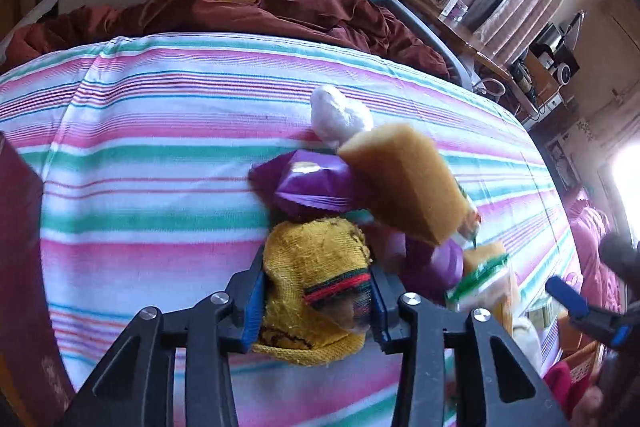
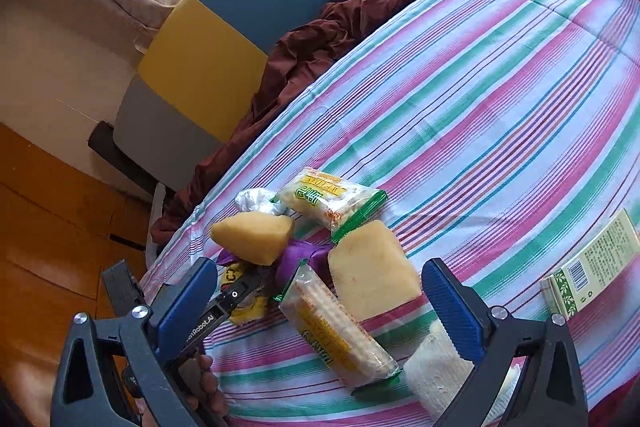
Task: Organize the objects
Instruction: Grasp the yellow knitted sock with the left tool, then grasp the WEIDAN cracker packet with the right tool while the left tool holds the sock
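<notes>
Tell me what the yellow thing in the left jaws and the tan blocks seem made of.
Yellow sock: knitted fabric, likely cotton, fuzzy and frayed, with a red-green-black striped band. Tan blocks: likely foam sponge, matte and finely porous.

Two sponges (image 2: 374,277), two cracker packets (image 2: 336,331), one yellow sock (image 1: 316,283), one purple wrapper (image 1: 312,183), one green box (image 2: 592,267).

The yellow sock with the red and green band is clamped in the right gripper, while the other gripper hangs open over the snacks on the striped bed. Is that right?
Not quite: the left gripper clamps the yellow sock, as the left wrist view shows, its jaws pressed against the sock's sides. The rest holds: the right gripper hangs open over the snack packets on the striped bed.
</notes>
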A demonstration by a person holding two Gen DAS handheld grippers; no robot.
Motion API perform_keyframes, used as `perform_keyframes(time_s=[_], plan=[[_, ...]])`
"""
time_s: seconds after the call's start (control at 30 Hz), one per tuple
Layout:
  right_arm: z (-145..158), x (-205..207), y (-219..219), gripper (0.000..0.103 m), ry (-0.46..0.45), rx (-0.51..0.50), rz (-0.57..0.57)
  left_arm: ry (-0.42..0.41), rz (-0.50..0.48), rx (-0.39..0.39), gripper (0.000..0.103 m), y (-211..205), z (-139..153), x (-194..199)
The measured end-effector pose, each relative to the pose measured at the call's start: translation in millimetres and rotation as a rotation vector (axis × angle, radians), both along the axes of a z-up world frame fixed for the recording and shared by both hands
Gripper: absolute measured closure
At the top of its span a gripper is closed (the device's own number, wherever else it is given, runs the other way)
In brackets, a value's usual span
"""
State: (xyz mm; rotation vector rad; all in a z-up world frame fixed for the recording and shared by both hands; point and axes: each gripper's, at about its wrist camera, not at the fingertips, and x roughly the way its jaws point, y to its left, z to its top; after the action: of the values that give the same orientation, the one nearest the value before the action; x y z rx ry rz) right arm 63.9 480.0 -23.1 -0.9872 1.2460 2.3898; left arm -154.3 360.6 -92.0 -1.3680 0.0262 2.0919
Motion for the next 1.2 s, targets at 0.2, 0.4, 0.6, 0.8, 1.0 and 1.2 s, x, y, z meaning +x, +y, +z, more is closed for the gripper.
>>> perform_keyframes(time_s=[0.2,0.4,0.6,0.8,1.0,1.2], plan=[[-2,-6,-3,0.0,-0.013,0.009,0.04,0.126,-0.097,-0.068,0.062,-16,4,61],[-11,-4,3,0.0,-0.019,-0.053,0.031,0.166,-0.166,-0.063,0.062,-44,7,114],[-4,-13,-13,0.0,-0.002,-0.013,0.114,0.191,-0.219,-0.055,0.063,-68,8,149],[-2,-25,-35,0.002,-0.052,0.098,0.205,0.191,-0.225,-0.034,0.063,-78,10,157],[-12,-42,-80,0.019,-0.198,0.318,0.357,0.171,-0.226,-0.012,0.063,-85,9,154],[-37,-54,-106,0.029,-0.392,0.557,0.437,0.162,-0.223,0.005,0.062,-87,8,154]])
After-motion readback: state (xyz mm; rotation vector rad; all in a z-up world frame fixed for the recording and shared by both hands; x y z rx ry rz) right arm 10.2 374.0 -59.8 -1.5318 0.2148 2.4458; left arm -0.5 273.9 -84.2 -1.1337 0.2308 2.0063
